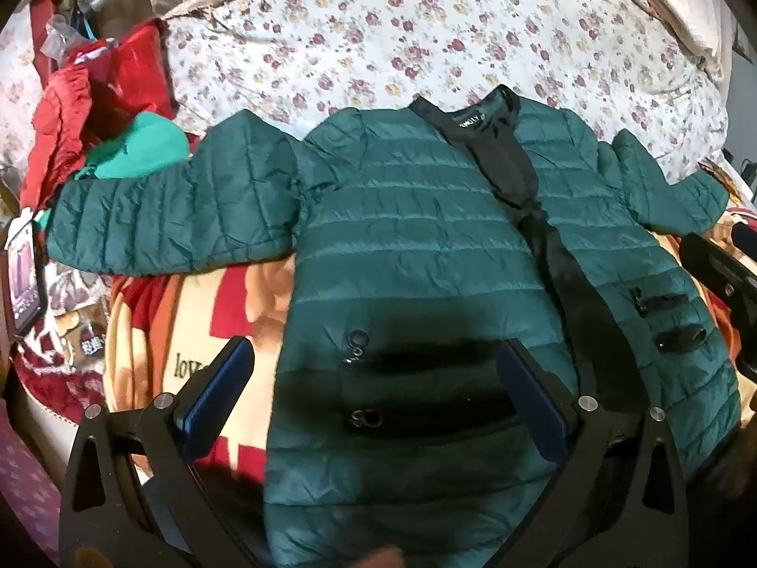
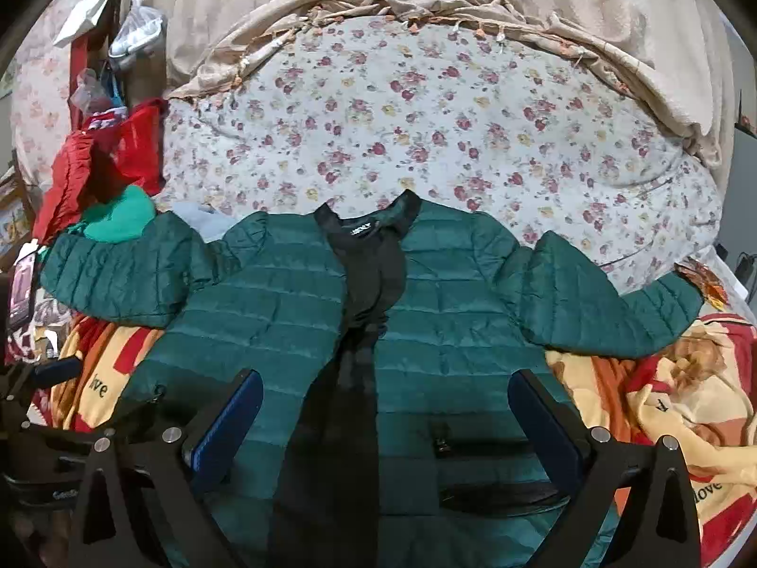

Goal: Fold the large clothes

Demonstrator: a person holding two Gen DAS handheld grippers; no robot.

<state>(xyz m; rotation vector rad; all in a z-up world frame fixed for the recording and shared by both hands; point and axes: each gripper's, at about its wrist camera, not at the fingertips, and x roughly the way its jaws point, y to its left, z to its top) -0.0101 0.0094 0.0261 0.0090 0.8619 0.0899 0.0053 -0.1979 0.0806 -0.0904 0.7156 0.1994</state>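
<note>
A dark green quilted puffer jacket lies flat on the bed, front up, unzipped, black lining showing down the middle, both sleeves spread sideways. My left gripper hovers open over the jacket's left front panel, near the zipped pocket. Its left finger hangs past the jacket's edge, over the blanket. My right gripper stands open above the lower middle of the jacket, straddling the black opening. Nothing is between either pair of fingers. The right gripper shows at the right edge of the left wrist view.
A colourful blanket with "love" lettering lies under the jacket. Behind it is a floral sheet. Red and green clothes are piled at the left, and a phone stands at the left edge.
</note>
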